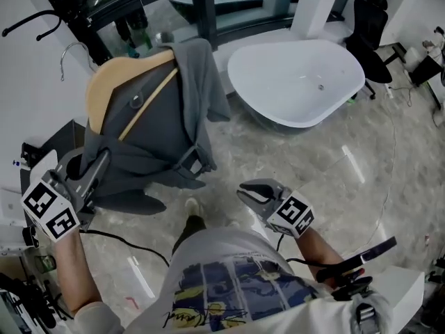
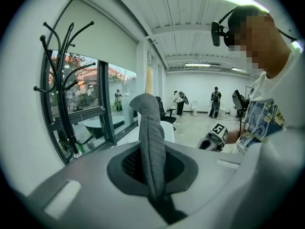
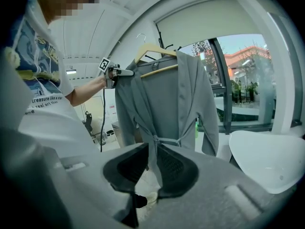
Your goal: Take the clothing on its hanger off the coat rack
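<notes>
Now L gripper (image 1: 99,164) clamps garment (image 1: 149,113), arm outstretched; R gripper (image 1: 247,192) apparently empty.

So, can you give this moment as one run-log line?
left gripper: shut on gray garment | right gripper: open, empty, clear of garment | wooden hanger: in garment, off coat rack

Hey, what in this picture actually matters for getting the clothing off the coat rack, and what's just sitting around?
Part of the job: grey robe, wooden hanger, coat rack, left gripper clamped on the robe, right gripper open nearby.
Just lying about: white tub, black office chair.
</notes>
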{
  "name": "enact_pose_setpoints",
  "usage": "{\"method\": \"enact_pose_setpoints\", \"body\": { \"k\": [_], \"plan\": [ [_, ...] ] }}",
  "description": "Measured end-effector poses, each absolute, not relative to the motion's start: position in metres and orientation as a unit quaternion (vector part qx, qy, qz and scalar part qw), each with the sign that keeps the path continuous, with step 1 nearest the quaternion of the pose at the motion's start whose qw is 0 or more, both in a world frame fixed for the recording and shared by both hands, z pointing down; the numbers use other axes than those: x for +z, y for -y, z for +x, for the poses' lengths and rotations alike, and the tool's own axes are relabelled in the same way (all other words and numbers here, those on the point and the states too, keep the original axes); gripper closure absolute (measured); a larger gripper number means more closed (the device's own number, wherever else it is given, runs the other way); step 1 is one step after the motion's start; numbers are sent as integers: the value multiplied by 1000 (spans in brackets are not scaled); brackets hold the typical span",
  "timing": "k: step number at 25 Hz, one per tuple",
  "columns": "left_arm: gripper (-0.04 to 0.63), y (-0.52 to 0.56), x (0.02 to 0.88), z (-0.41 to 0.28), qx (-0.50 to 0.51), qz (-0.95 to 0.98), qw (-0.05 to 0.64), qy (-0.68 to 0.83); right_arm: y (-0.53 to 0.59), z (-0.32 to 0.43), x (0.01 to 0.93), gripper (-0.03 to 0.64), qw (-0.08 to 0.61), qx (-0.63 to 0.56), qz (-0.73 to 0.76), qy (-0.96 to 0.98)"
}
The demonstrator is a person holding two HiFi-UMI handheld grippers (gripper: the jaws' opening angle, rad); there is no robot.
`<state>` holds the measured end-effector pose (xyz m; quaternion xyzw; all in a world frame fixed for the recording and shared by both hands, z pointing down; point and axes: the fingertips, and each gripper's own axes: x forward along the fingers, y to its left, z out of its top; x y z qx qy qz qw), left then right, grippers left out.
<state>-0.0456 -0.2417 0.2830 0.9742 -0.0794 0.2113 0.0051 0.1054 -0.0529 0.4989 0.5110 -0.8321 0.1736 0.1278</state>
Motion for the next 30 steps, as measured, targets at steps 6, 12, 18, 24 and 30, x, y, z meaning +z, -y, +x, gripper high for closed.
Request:
{"method": "enact_pose_setpoints", "body": {
  "k": [6, 12, 18, 24, 30],
  "plan": [
    [595, 191, 281, -50, 208, 976, 3, 67, 34, 100, 497, 574, 127, 179, 499, 838],
    [595, 159, 280, -61, 202, 977, -8, 59, 30, 96, 498, 597, 136, 174, 495, 840],
    [595, 120, 279, -57, 201, 979, -16, 37, 17, 96, 498, 614, 136, 176, 496, 839],
    [595, 102, 274, -56, 198, 980, -26, 21, 21, 92, 493, 614, 139, 170, 486, 846],
    [595, 95, 276, -54, 204, 979, -23, 16, 21, 88, 489, 614, 139, 167, 480, 850]
  ]
}}
